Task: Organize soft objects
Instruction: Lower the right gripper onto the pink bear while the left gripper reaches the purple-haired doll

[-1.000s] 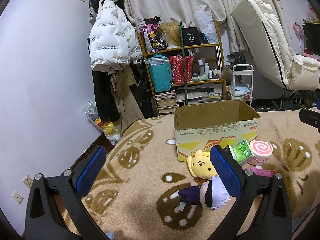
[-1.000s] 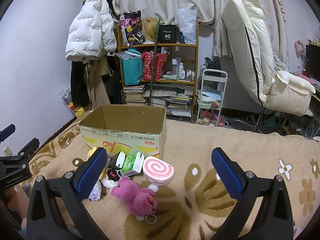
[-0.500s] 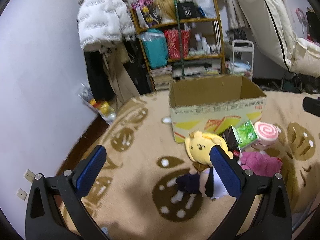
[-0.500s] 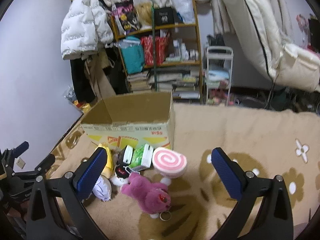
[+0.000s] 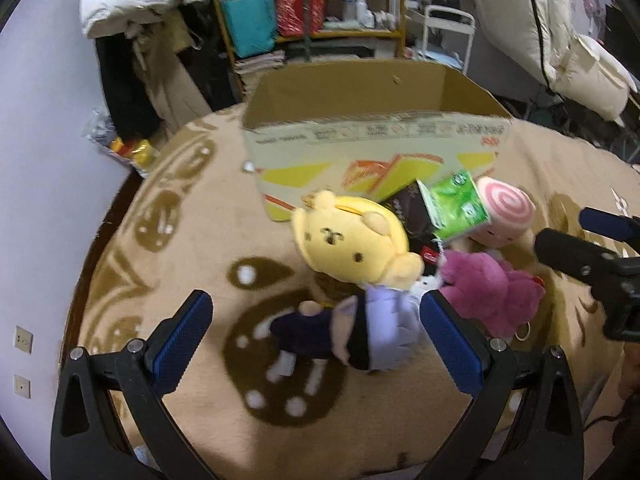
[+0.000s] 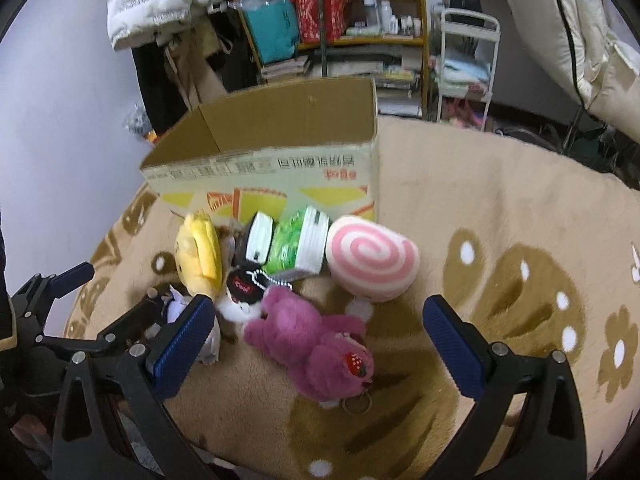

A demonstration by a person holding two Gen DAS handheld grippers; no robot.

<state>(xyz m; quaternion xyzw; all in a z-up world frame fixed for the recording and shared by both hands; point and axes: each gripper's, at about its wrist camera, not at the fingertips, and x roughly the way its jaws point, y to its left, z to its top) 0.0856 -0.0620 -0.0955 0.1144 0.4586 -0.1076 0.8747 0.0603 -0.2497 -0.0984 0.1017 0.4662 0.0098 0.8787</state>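
Both hand-held grippers hang wide open over a beige fleece blanket point(image 6: 500, 208) with brown leaf and flower shapes: the left hand-held gripper point(image 5: 316, 340) has a small doll point(image 5: 348, 336) (dark body, pale lilac hair) lying between its blue ribbed pads, touching neither, and the right hand-held gripper point(image 6: 318, 344) frames a fuzzy magenta bear point(image 6: 316, 344) the same way.

Left to right, the soft things crowd against the front of the cardboard box point(image 6: 272, 160): a round yellow plush dog point(image 5: 352, 244), a black pack point(image 6: 256, 240) with a white edge, a shiny green tissue pack point(image 6: 296, 246) leaning on the box wall, a small black-and-white plush point(image 6: 242, 288) on a bead chain, then a pink-and-white swirl cushion point(image 6: 370, 258), shaped like a roll cake. The bear carries a metal ring at its lower end.

The box is open-topped, plain brown inside, printed yellow and orange outside; the inner walls in view are bare, the floor is hidden.
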